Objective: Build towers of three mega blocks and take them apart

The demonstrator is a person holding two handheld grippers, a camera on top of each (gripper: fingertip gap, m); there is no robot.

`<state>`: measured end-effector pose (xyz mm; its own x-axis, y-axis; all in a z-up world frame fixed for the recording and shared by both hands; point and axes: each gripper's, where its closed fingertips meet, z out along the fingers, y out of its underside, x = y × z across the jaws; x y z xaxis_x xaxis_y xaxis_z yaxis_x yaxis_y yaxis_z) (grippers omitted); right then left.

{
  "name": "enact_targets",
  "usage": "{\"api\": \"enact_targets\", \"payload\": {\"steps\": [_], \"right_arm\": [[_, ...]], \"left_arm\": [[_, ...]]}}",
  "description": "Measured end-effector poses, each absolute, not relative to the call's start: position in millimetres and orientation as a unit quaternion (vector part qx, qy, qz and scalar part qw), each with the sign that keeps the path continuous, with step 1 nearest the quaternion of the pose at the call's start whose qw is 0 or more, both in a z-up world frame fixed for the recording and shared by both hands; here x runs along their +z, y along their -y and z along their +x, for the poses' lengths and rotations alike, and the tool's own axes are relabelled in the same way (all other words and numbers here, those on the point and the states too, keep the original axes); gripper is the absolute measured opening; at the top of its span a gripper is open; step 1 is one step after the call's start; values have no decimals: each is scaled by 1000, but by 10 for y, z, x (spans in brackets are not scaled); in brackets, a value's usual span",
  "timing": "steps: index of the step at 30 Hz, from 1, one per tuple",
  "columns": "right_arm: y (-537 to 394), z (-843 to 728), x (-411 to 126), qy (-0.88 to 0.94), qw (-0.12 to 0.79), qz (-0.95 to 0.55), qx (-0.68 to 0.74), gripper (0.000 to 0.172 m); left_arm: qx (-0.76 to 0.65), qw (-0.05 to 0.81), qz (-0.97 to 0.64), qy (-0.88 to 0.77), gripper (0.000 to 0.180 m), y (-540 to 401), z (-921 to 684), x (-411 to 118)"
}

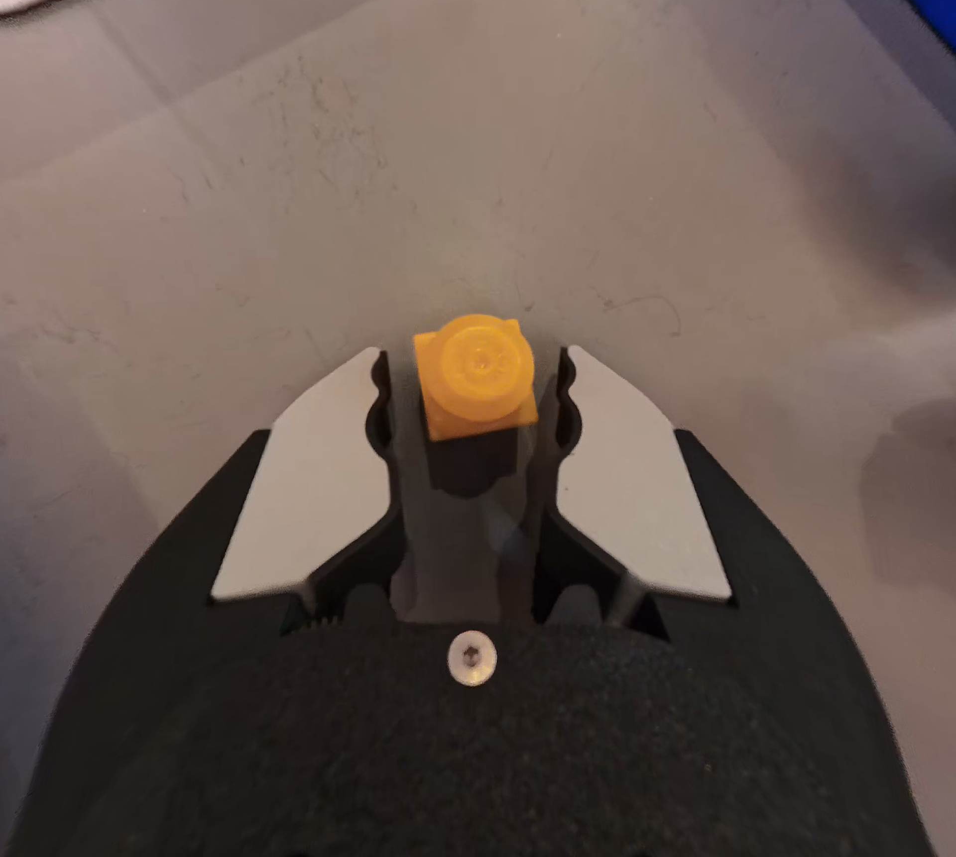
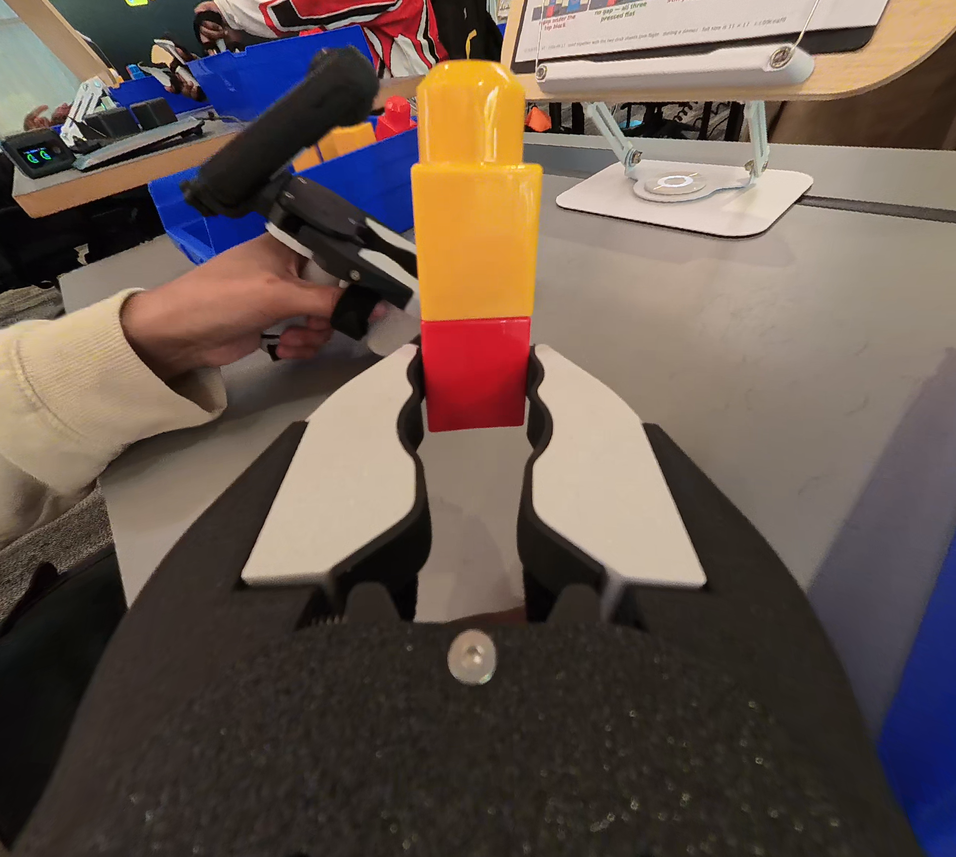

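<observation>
Yellow-over-red plastic tower (image 2: 475,253), standing upright on the grey tabletop (image 2: 724,341): I am logging the glossy red square block (image 2: 475,374) at the base and a tall yellow section above, ending in a rounded stud (image 2: 469,113). I cannot tell whether the yellow part is one block or two, so I am judging the build as done or nearly done, with the taking apart left.

Long axis: vertical, stud pointing up.

Right gripper (image 2: 475,385): I am clamping the red block, both pads pressing its sides.

Left gripper (image 1: 473,385): I am looking straight down on the stud (image 1: 486,367), fingers spread clear of the tower on both sides, gripping nothing.
</observation>
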<state>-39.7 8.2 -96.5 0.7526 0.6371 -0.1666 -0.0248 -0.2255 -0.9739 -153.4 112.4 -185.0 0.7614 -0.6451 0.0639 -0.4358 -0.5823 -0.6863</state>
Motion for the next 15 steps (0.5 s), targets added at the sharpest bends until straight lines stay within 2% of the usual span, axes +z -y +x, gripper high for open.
{"api": "enact_targets", "payload": {"steps": [4, 6, 7, 10, 12, 15], "right_arm": [[-32, -466, -926, 228, 580, -725, 293, 37], [93, -651, -880, 267, 564, -703, 340, 37], [174, -751, -834, 286, 559, -685, 370, 37], [377, -998, -741, 321, 519, -647, 457, 37], [464, -1107, -693, 337, 502, -631, 487, 37], [519, -1214, -706, 361, 487, -628, 488, 37]], "left_arm": [[-229, 386, -834, -322, 67, -824, -1471, -1174], [-308, 416, -767, -379, 57, -460, -1233, -686], [-345, 403, -735, -422, 57, -226, -1104, -536], [-405, 337, -662, -532, 67, 309, -908, -409], [-429, 312, -641, -554, 67, 451, -880, -412], [-447, 295, -631, -560, 49, 525, -886, -454]]}}
